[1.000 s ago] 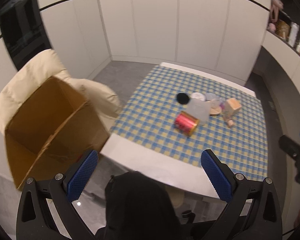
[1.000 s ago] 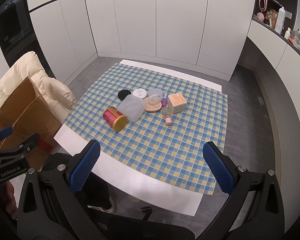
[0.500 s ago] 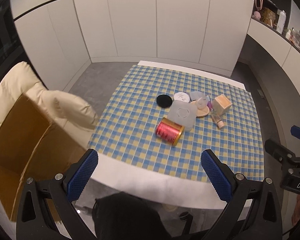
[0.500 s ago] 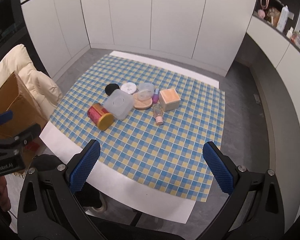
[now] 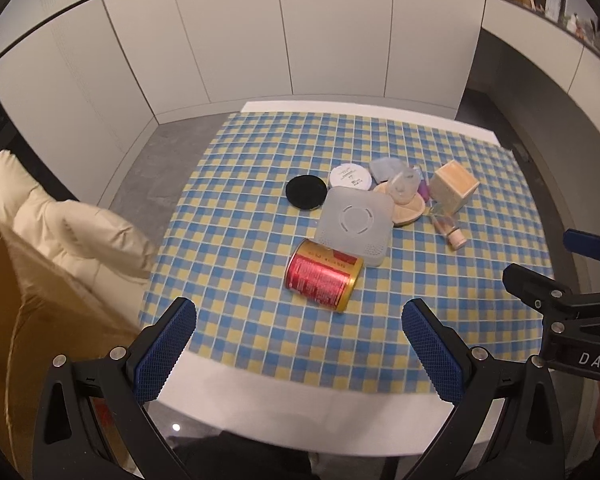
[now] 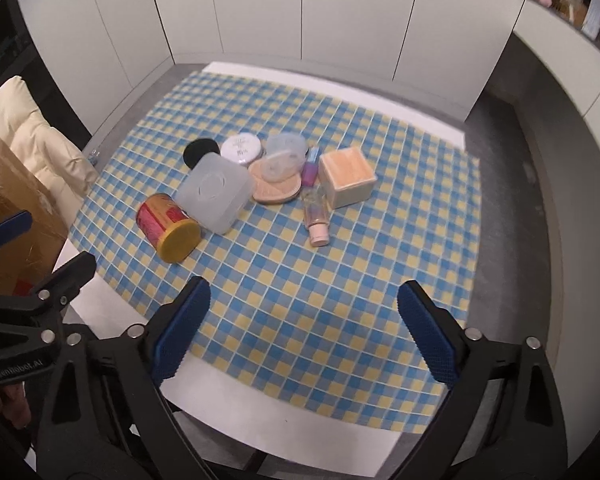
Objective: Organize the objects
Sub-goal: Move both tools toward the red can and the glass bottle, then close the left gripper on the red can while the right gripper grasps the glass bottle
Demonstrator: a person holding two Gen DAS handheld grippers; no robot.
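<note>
The bench [image 6: 260, 432] is covered by a blue-and-yellow checked cloth [image 6: 340, 280], and a cardboard box [image 5: 16, 320] is seen off its left edge, beside a cream cushion [image 5: 72, 232]. All the things to be organised lie clustered near the middle of the cloth, ahead of and beyond both pairs of jaws.

Nearest the front of the cluster, a red can with a gold lid [image 5: 323, 276] lies on its side, touching a translucent square container [image 5: 354, 226]. In the left wrist view the can sits almost straight ahead, between the lines of the two fingers; its long axis is seen running across that view at a slight slant, roughly in line with the gap between the jaws rather than across it. In the right wrist view the same can is placed well to the left of the jaws. The left hand is therefore judged the nearer to it and to the box.

The left gripper [image 5: 300, 344] is held wide open with nothing between its jaws. The right gripper [image 6: 304, 328] is also empty and spread wide, though its jaws are closing slightly.

A small bottle with a pink cap [image 6: 316, 216] lies on its side at the cluster's right, its long axis pointing toward the right jaws, next to a wooden-topped cube [image 6: 346, 178].
</note>
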